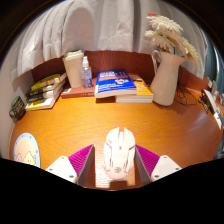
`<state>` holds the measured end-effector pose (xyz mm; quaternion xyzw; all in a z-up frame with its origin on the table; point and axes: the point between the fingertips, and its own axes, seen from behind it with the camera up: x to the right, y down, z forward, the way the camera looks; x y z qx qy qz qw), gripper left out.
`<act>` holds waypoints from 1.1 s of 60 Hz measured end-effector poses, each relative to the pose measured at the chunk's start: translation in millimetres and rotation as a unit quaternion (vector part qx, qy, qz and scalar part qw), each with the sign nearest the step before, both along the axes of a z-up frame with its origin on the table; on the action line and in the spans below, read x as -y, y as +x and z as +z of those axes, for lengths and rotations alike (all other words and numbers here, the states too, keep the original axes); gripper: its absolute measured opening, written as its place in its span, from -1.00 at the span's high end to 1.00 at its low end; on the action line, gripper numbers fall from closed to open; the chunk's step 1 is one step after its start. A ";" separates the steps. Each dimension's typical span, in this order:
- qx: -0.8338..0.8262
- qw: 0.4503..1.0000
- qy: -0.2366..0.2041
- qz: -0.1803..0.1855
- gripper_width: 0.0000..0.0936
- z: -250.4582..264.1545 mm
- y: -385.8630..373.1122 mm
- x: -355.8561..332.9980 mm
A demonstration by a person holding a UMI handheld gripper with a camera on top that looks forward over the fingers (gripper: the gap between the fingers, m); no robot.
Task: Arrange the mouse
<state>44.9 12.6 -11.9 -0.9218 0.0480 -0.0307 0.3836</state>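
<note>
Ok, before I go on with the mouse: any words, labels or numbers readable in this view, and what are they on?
None can be read.
Blue book: cover print too small to read.
Books at the left: covers blurred.
Bottle: label unreadable.
Round disc on the table: pattern, no legible text.
White mouse, between the open jaws of the gripper: no marking visible.

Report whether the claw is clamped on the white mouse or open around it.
Cannot tell. The white computer mouse sits between the claw's magenta pads, but contact at its sides is unclear.
</note>
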 end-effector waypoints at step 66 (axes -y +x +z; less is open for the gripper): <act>-0.044 0.976 0.168 0.127 0.14 275.4 -215.5 -38.9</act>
